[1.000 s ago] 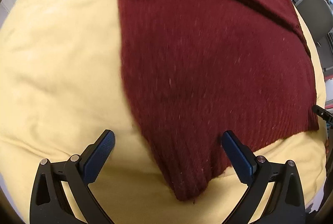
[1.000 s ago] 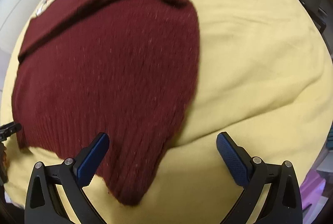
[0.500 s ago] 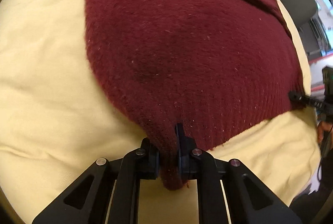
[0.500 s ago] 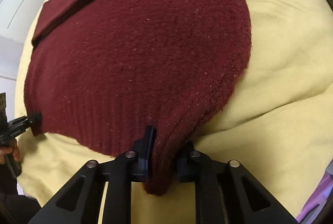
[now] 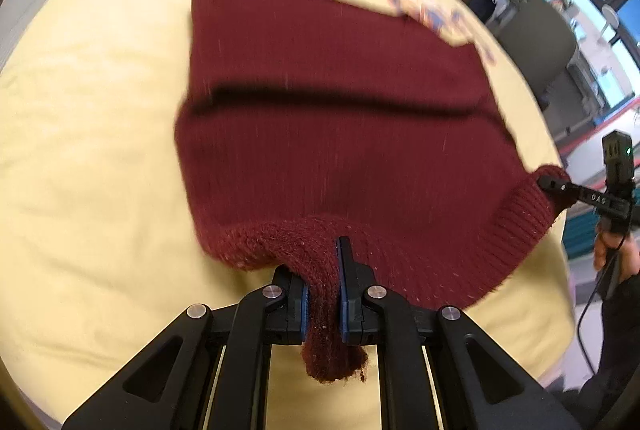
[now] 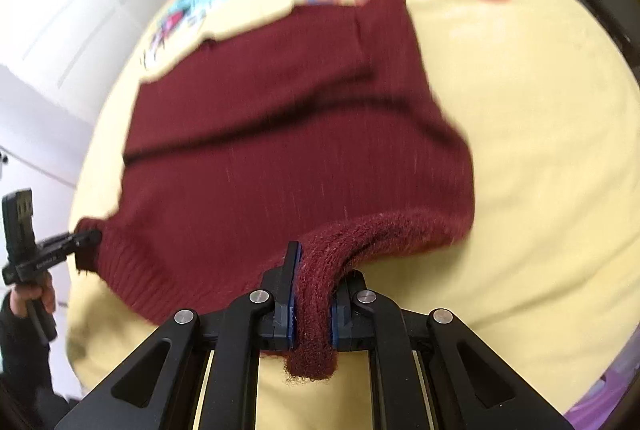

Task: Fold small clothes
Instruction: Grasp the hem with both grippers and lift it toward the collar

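Sweater [image 5: 328, 134]: dark red, on the yellow blanket [image 5: 88, 150], near edge lifted.
Left gripper [image 5: 323, 294]: squeezed tight on the near left corner.
Right gripper [image 6: 312, 302]: squeezed tight on the near right corner.

Both grippers' fingers [image 5: 345, 270] closed on the sweater [image 5: 328, 134] hem; hem now lifted.
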`<state>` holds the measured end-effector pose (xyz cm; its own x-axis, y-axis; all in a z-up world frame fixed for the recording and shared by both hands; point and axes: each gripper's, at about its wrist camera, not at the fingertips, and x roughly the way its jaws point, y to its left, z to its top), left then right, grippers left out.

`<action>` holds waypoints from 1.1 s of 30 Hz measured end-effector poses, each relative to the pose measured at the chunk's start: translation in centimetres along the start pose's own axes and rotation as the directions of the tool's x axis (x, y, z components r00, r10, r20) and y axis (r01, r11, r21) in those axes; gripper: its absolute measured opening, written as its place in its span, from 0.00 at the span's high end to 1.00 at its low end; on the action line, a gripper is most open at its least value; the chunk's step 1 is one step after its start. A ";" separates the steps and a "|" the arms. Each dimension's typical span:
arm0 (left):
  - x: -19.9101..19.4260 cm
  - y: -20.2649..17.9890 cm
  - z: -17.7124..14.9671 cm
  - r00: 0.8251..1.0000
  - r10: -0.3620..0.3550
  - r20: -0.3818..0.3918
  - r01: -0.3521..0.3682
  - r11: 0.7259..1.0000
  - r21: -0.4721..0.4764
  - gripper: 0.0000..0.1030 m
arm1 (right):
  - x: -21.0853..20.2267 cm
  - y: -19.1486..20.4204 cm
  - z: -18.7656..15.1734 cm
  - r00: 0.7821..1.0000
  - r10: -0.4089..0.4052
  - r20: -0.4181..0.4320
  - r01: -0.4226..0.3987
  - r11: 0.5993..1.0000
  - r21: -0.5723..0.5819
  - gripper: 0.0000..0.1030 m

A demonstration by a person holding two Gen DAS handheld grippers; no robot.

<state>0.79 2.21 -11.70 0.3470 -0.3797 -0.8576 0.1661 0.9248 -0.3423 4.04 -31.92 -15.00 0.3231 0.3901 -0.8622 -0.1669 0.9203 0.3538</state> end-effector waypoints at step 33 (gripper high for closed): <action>7.4 7.3 18.1 0.945 0.315 0.089 -0.310 0.948 -0.069 0.89 | 9.8 -1.1 20.5 0.977 -0.212 0.015 0.210 0.975 0.072 0.87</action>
<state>21.26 5.70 -13.56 0.4621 -0.0693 -0.8841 -0.0136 0.9963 -0.0852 26.48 -28.46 -16.38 0.3655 0.1869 -0.9119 -0.0283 0.9814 0.1898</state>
